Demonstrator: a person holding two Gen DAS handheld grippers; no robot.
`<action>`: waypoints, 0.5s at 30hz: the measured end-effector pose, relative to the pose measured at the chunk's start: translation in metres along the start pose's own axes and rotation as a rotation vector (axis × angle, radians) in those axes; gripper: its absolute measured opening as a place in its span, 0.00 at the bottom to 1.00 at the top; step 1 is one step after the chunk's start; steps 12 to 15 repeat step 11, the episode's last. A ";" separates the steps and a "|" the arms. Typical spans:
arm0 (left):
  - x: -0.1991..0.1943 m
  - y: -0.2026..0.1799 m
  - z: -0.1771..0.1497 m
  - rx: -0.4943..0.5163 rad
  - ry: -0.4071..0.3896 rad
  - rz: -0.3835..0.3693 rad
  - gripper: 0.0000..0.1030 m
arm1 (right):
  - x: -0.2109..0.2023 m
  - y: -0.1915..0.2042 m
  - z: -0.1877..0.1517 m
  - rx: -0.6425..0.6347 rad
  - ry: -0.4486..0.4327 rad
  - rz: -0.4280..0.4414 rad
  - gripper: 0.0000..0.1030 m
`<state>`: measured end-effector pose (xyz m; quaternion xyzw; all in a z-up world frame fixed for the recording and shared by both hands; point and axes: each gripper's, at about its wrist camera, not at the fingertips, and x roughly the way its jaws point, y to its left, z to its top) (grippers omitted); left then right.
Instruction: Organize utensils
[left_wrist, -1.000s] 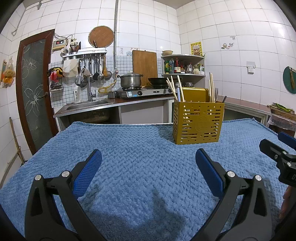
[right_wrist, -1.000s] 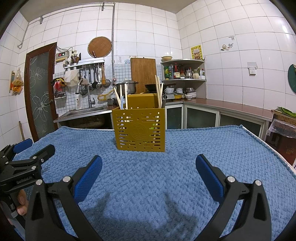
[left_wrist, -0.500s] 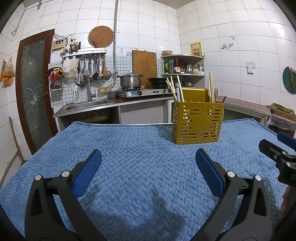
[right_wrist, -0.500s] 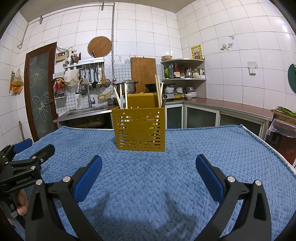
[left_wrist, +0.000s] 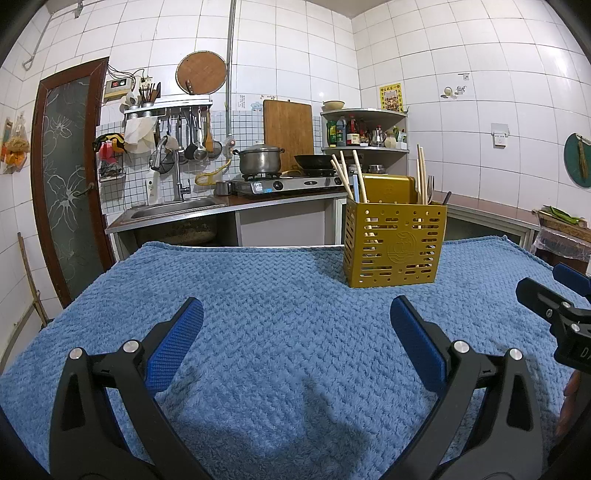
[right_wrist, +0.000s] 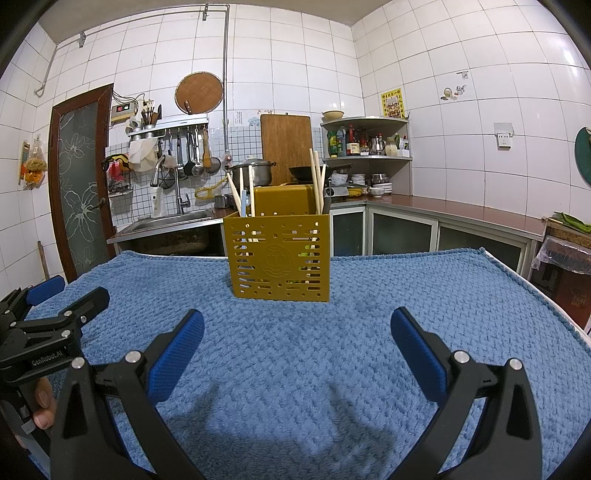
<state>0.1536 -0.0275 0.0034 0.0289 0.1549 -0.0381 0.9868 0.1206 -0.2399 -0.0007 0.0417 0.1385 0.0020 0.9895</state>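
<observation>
A yellow slotted utensil holder (left_wrist: 394, 245) stands upright on the blue towel-covered table (left_wrist: 258, 295), right of centre in the left wrist view and at centre in the right wrist view (right_wrist: 282, 256). Chopsticks (left_wrist: 345, 173) and a fork (left_wrist: 430, 186) stick up out of it. My left gripper (left_wrist: 295, 343) is open and empty, low over the towel, well short of the holder. My right gripper (right_wrist: 295, 345) is open and empty, facing the holder from a short distance. Each gripper shows at the edge of the other's view.
Behind the table is a kitchen counter with a sink (left_wrist: 173, 206), a pot on a stove (left_wrist: 260, 160) and a corner shelf of bottles (left_wrist: 364, 129). A door (left_wrist: 66, 184) stands at left. The table's right edge (right_wrist: 535, 288) is near.
Nothing has visibly moved; both grippers stay open and nearly still over the towel.
</observation>
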 end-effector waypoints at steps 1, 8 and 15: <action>0.000 0.001 0.000 0.000 0.000 0.000 0.95 | 0.000 0.000 0.000 0.000 0.000 0.000 0.96; 0.005 -0.003 0.000 -0.003 0.005 -0.012 0.95 | 0.000 0.000 0.001 0.000 0.001 0.000 0.96; 0.005 -0.004 0.000 -0.002 0.006 -0.012 0.95 | 0.000 0.000 0.001 0.001 0.001 0.000 0.96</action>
